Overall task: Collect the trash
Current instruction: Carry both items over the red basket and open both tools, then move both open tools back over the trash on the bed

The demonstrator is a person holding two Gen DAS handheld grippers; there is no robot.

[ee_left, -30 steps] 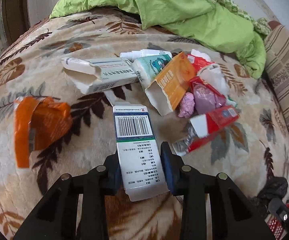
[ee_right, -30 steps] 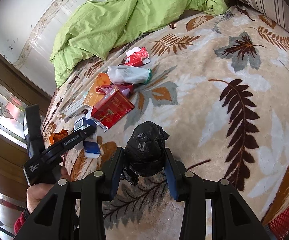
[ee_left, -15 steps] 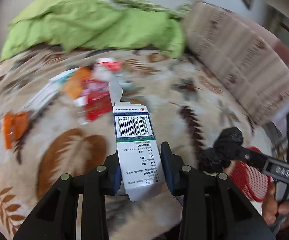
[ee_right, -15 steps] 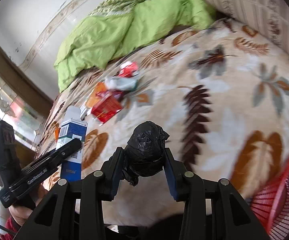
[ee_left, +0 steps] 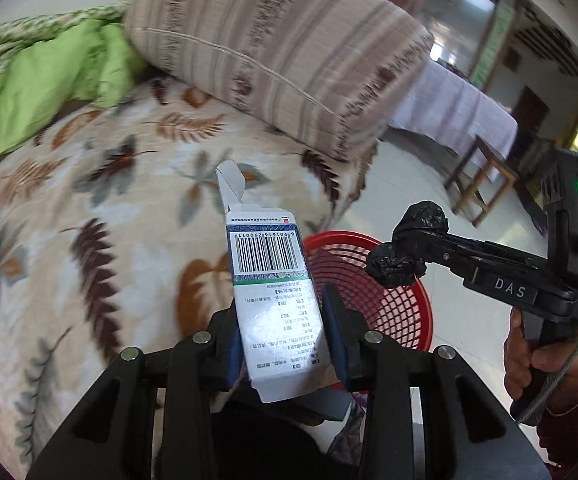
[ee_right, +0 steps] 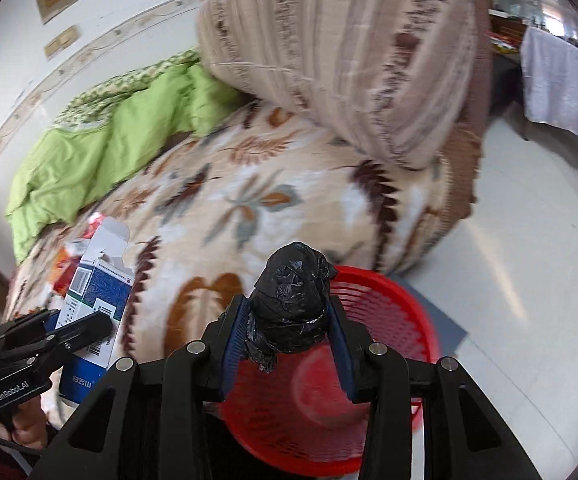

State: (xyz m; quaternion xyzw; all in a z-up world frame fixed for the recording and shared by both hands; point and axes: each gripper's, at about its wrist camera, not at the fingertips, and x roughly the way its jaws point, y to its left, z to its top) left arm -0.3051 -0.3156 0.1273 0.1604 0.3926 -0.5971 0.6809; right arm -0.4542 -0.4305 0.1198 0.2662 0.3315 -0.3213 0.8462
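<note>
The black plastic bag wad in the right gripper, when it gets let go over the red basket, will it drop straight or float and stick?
The black plastic bag wad is crumpled thin film, so probably very light and soft. It bulges between the right gripper pads, so it may spring open once freed. Film can cling, so it might hang on a pad before falling into the red basket.

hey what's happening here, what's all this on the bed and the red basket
A person is clearing trash off a leaf-patterned blanket. The left tongs grip a white and blue carton, and the right tongs grip a wad of black plastic bag. Both are held near a red mesh basket on the floor beside the bed. More wrappers remain on the blanket.
</note>
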